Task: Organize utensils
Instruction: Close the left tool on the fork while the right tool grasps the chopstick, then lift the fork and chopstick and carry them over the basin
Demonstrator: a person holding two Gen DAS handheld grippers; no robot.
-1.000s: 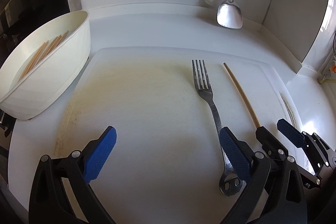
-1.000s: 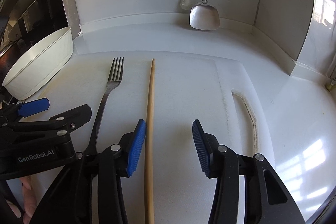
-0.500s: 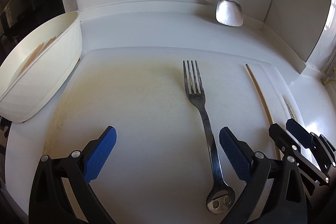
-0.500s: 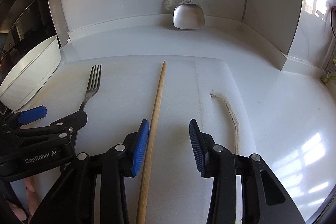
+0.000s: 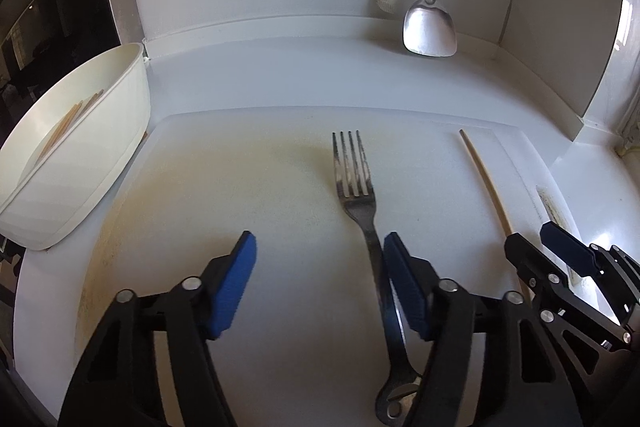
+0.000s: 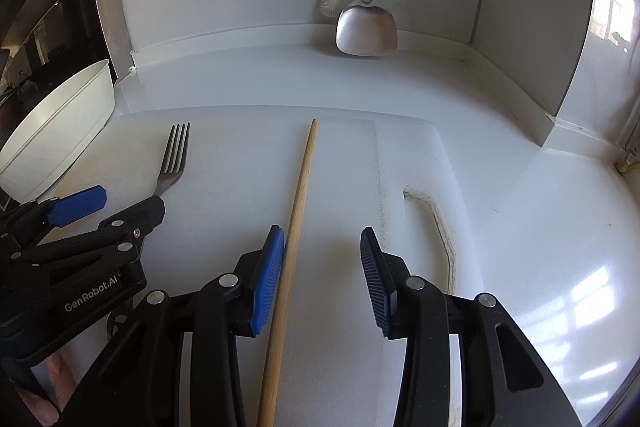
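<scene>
Both grippers gape: left gripper [image 5: 318, 285] straddles the fork [image 5: 360, 203] mid-board, right gripper [image 6: 322, 267] the chopstick [image 6: 298, 195] toward the cutting board [image 5: 240, 187]'s right edge, each off-centre, so closing may roll them away, far from the tub [image 5: 80, 155].

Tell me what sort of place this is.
Most likely a home kitchen counter: a metal spatula hangs against the wall, a fork and a chopstick lie on a white cutting board.

Only readable text: "GenRobot.AI" in white on the left gripper [image 6: 86, 205] black body, right wrist view.
</scene>
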